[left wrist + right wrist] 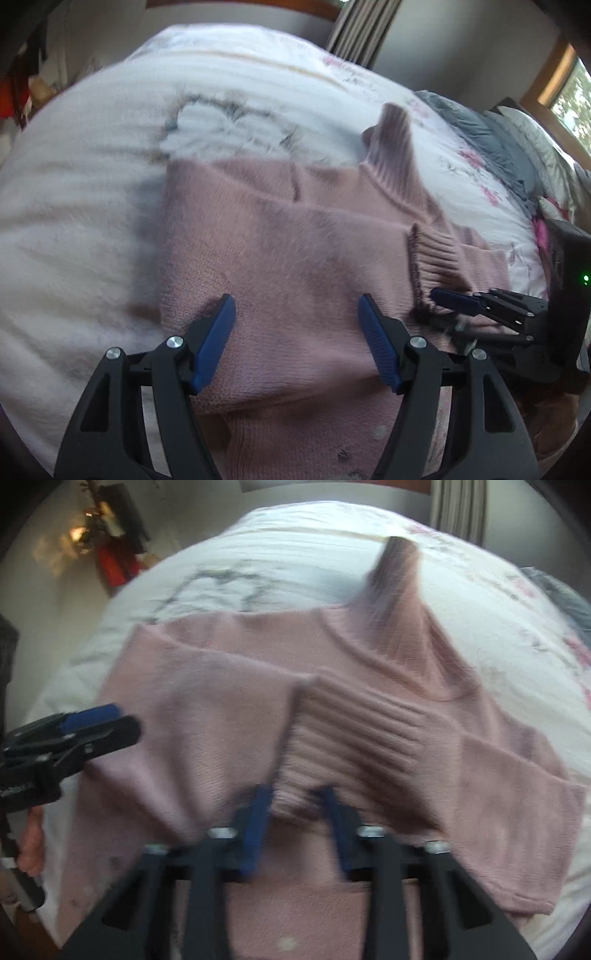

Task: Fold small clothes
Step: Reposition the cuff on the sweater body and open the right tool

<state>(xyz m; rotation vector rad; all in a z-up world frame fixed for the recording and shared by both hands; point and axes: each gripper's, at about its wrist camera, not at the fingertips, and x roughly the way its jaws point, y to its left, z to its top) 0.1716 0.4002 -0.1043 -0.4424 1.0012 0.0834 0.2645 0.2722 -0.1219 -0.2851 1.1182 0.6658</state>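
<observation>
Pink knitted sweater [295, 251] spread on a white quilted bedspread [92, 184]. Left gripper [297, 325] hovers over its body, jaws wide apart, gripping nothing. Right gripper [295, 805] clamps the ribbed sleeve cuff [354, 734]. Grey bedding [491, 144] and curtains [362, 29] lie beyond
</observation>
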